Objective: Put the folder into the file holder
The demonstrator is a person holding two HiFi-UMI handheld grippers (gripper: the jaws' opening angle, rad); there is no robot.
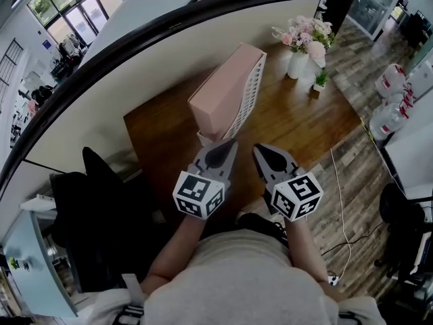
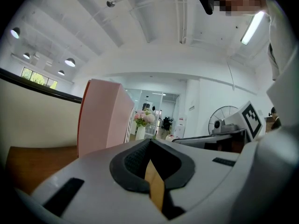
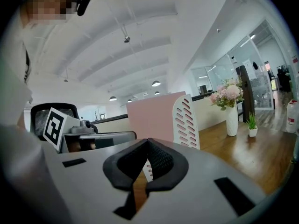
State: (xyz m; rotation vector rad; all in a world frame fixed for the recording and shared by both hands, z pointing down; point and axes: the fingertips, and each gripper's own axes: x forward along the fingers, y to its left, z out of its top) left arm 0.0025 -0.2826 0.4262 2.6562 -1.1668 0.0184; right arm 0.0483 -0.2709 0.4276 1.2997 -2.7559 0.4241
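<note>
Folder sits in file holder; left gripper and right gripper fingers together, empty

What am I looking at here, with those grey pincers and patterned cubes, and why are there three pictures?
There is no robot here: a person holds a two-jaw tool in each hand. The head view comes from a camera on the person's head, looking down. The two gripper views come from cameras riding on each tool, looking along its jaws. The left gripper and right gripper are both shut and hold nothing. On the wooden desk stands a white file holder with a pink folder in it. Beyond are a vase of flowers and a small potted plant.
</note>
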